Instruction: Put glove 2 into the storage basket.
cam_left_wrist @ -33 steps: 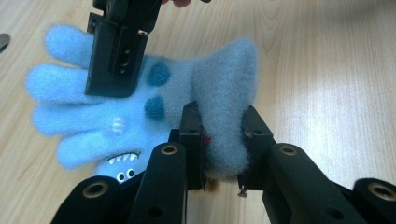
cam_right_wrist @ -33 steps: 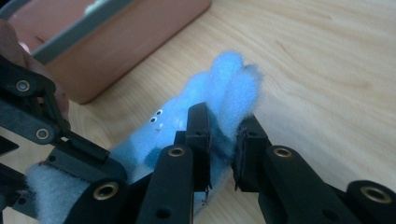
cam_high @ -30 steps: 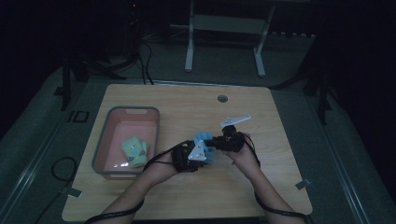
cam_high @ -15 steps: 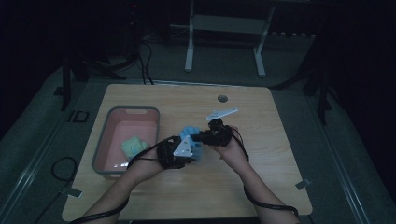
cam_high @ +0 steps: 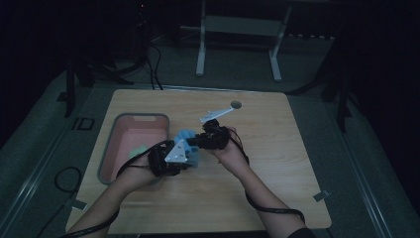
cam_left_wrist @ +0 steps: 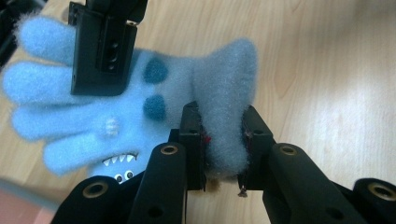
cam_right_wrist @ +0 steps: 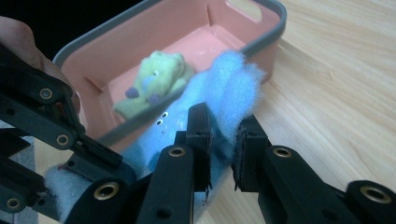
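Note:
A light blue plush toy (cam_high: 187, 138) shaped like a hand, with dark blue spots, small eyes and white teeth, hangs between both grippers just right of the pink tray (cam_high: 115, 148). My left gripper (cam_high: 184, 151) is shut on one thick end of the toy (cam_left_wrist: 224, 93), its jaws (cam_left_wrist: 222, 116) pinching the fluff. My right gripper (cam_high: 195, 141) is shut on another lobe (cam_right_wrist: 233, 74) of the same toy, squeezed between its jaws (cam_right_wrist: 223, 119). The right gripper's jaw (cam_left_wrist: 105, 46) also appears in the left gripper view, across the toy's fingers.
A green plush toy (cam_right_wrist: 159, 79) lies inside the pink, grey-rimmed tray (cam_right_wrist: 275, 28); it is also in the high view (cam_high: 140, 151). The wooden table (cam_high: 277, 168) has a round hole (cam_high: 236, 104) near its far edge. A metal stand (cam_high: 237, 25) stands on the floor beyond.
Both hands have carried the blue toy to the left and a little up, from the table's middle to the tray's right rim. Both grips have stayed shut.

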The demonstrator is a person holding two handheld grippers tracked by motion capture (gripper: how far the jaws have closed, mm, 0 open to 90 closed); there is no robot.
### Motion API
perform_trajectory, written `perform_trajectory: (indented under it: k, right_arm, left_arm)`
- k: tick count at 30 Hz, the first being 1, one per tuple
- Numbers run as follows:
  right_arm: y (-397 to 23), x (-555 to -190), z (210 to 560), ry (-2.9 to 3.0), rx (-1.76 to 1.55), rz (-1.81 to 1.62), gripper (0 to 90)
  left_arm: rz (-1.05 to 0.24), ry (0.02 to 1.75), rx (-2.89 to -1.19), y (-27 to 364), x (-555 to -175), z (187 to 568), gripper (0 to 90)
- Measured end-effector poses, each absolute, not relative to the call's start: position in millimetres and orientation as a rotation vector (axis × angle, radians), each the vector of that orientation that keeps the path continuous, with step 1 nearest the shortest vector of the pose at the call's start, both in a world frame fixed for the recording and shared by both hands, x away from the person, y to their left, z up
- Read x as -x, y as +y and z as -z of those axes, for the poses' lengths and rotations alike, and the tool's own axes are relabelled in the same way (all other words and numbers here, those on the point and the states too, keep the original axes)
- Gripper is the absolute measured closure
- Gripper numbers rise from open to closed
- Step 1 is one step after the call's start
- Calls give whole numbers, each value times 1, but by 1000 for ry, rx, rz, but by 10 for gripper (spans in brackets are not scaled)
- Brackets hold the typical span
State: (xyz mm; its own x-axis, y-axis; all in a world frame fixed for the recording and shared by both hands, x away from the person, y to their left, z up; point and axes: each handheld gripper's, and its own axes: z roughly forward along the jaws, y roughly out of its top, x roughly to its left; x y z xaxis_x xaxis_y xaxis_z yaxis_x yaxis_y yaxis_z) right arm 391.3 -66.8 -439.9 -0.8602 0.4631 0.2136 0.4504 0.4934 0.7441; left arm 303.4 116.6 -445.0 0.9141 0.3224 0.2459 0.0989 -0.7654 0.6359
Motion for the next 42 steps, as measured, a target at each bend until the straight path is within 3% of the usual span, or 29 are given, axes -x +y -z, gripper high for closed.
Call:
perform_trajectory:
  k: [14,26,34,42]
  right_arm:
    - [-8,-396,435,2719,-776,-1375,794]
    - [49,-397,451,2772,-757,-1397,794]
    - [67,-404,478,2835,-802,-1322,794]
    - [75,-412,491,2827,-824,-1243,793]
  left_arm:
    - [-477,397,-2475,167,-302,437,759]
    - [-465,535,-2485,215,-293,451,759]
    - [-387,593,-2507,225,-302,478,757]
    - [-407,621,-2536,226,-309,487,755]
